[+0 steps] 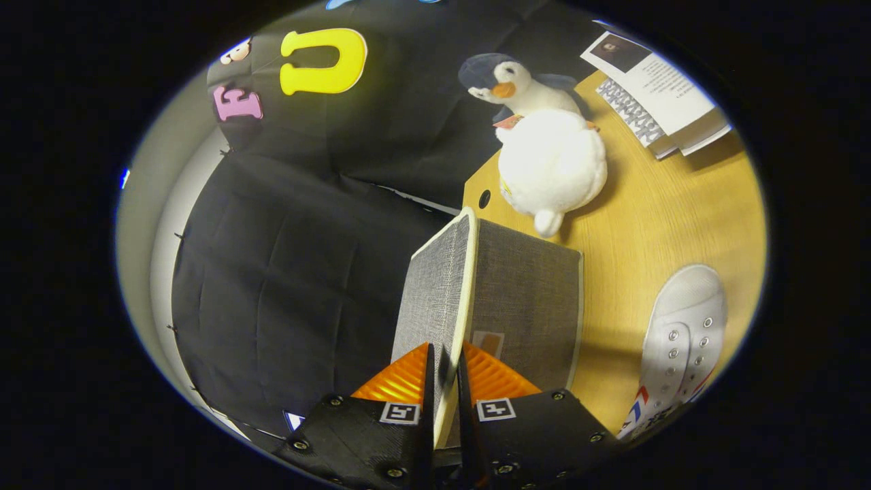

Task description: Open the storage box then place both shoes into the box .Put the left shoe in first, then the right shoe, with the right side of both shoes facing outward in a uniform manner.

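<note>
A grey fabric storage box (527, 299) stands on the wooden table (653, 224). Its grey lid (435, 286), with a pale edge, is lifted up on edge beside the box. My gripper (446, 371) is shut on the lid's near edge, one finger on each face. A white lace-up shoe (680, 340) with red and blue stripes lies on the table to the right of the box, toe pointing away from me. What is inside the box is hidden behind its wall.
A plush penguin (544, 150) lies on the table just beyond the box. A stack of papers and booklets (656, 95) sits past it near the table's far edge. Black cloth hangs along the table's left side and behind.
</note>
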